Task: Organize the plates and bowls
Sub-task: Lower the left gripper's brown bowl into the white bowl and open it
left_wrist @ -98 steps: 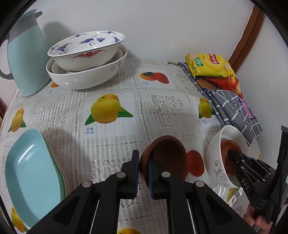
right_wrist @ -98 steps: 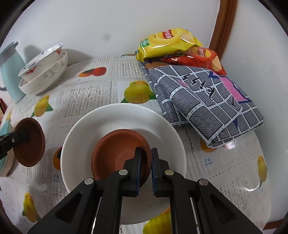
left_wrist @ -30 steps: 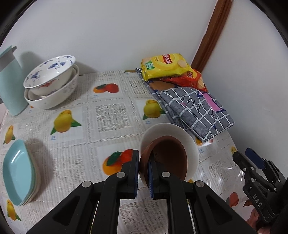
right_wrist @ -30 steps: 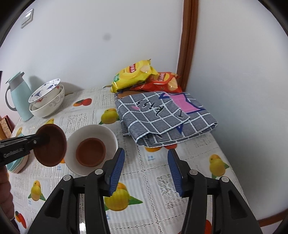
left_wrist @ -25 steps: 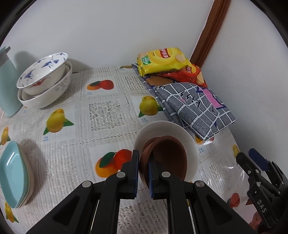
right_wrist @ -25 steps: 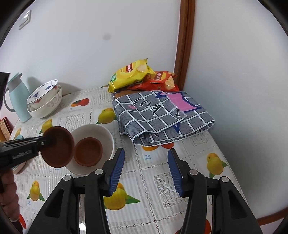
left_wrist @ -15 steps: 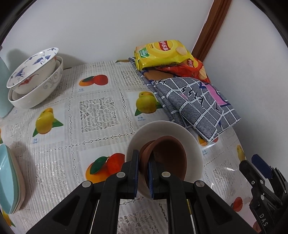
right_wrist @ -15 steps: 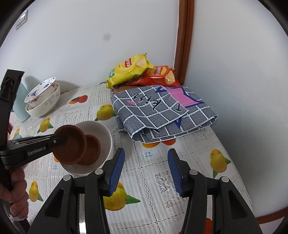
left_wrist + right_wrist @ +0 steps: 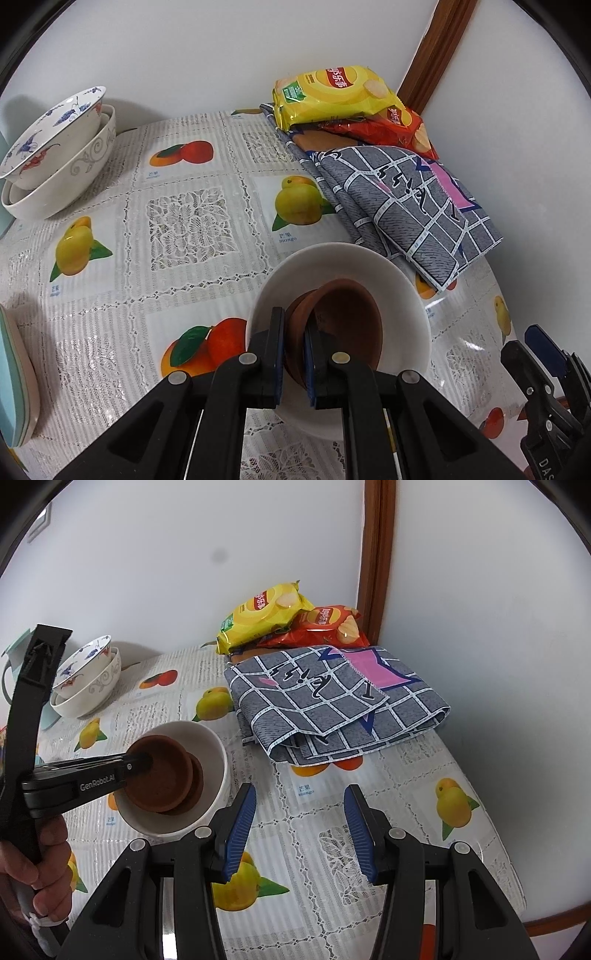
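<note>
Left gripper (image 9: 294, 345) clamps the rim of a brown dish (image 9: 341, 325), tilted inside the white bowl (image 9: 406, 295) over a second brown dish (image 9: 195, 775). Right gripper (image 9: 300, 829), jaws parted and empty, hovers above the tablecloth (image 9: 388, 786).

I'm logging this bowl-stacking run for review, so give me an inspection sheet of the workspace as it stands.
Surface: table under a fruit-print lace cloth.
Job's things: white bowl holds a brown dish; a second brown dish is tilted over it, held by the rim. Two patterned bowls are nested at the far left; teal plates are stacked at the left edge.
Clutter: yellow chip bag, red chip bag, folded checked cloth, teal jug.
Grippers: left gripper is shut on the second brown dish; right gripper is open and empty.
Cables: nothing seen.
Surroundings: white walls and brown wooden trim in the corner.
</note>
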The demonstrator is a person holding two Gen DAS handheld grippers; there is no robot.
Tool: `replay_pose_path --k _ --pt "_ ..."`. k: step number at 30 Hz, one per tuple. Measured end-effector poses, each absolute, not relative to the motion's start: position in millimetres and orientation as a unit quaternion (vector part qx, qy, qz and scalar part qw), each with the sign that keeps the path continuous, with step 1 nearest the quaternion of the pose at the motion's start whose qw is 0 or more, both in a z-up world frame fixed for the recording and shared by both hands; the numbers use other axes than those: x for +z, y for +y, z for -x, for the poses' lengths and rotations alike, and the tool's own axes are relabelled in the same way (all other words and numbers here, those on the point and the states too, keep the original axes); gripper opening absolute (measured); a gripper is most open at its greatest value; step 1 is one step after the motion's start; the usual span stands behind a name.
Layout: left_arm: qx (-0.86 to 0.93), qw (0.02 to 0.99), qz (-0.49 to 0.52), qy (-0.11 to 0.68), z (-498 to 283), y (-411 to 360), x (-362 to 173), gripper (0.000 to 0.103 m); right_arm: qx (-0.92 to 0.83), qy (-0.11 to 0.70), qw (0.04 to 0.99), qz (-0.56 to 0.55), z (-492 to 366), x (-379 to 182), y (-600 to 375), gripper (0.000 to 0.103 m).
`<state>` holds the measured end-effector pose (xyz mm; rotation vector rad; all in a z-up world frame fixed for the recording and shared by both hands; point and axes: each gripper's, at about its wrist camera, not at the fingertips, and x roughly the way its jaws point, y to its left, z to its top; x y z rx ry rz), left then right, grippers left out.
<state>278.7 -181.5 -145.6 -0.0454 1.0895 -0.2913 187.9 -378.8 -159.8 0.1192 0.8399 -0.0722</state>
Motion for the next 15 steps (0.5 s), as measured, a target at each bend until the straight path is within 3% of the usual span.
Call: replay_pose_path --k 15 --pt "-0.139 0.841 0.026 0.523 -282.2 -184.0 -151.7 0.01 -0.031 0.414 0.908 -0.063 -186.8 -161.8 -378.7 0.05"
